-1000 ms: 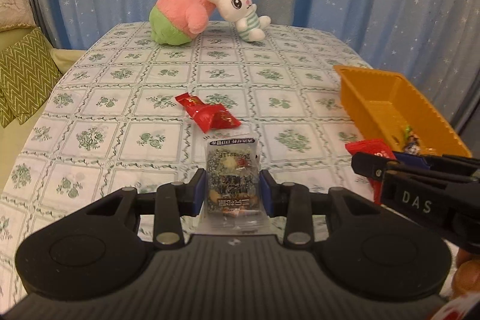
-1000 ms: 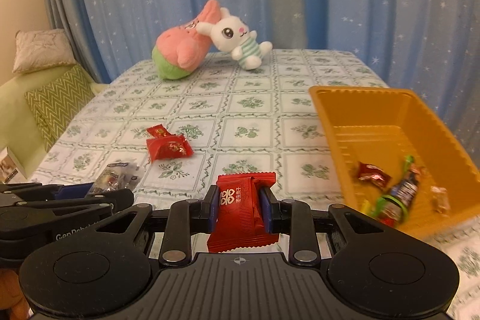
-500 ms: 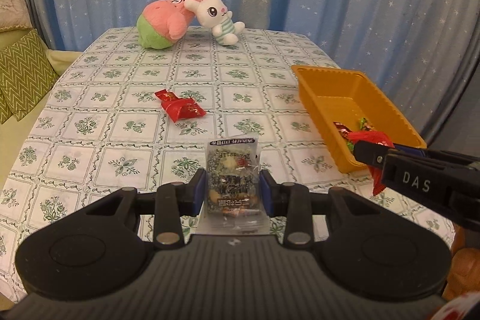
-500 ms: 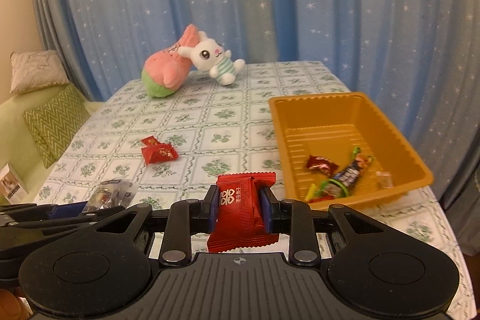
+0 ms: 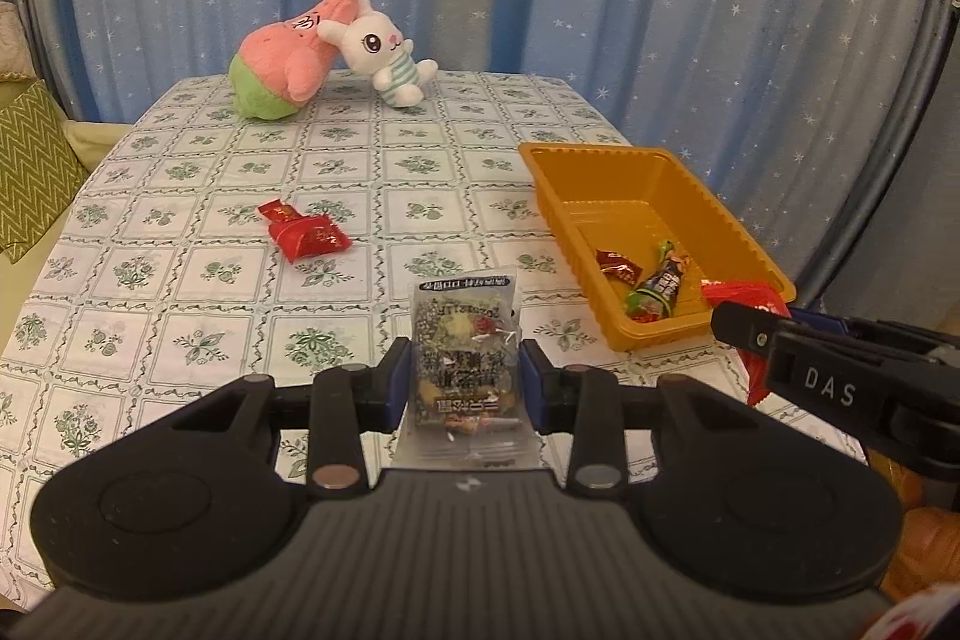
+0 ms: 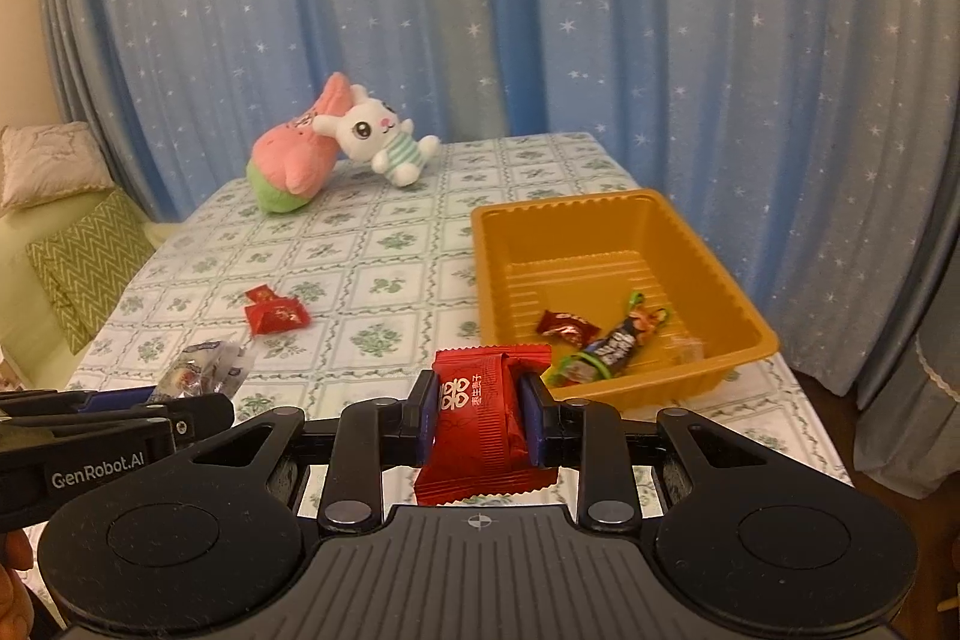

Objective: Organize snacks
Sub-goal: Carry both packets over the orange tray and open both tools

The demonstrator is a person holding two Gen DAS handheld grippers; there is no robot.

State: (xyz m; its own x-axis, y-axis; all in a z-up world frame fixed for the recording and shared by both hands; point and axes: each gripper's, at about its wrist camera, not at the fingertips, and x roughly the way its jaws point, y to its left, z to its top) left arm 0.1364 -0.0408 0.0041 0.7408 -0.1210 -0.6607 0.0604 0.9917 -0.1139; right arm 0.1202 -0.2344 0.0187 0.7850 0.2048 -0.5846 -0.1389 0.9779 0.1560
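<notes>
My left gripper is shut on a clear packet of mixed snack, held above the near edge of the table. My right gripper is shut on a red snack packet, held near the front left corner of the orange tray. The tray holds a red candy, a dark wrapped candy and a small clear one. Two red packets lie on the tablecloth left of the tray. The right gripper shows at the right of the left wrist view.
A pink and green plush and a white rabbit plush lie at the far end of the table. Blue starred curtains hang behind. A green zigzag cushion sits on a sofa to the left.
Both grippers have pulled back and risen from the table with their packets still held. The tray and the red packets now look farther away.
</notes>
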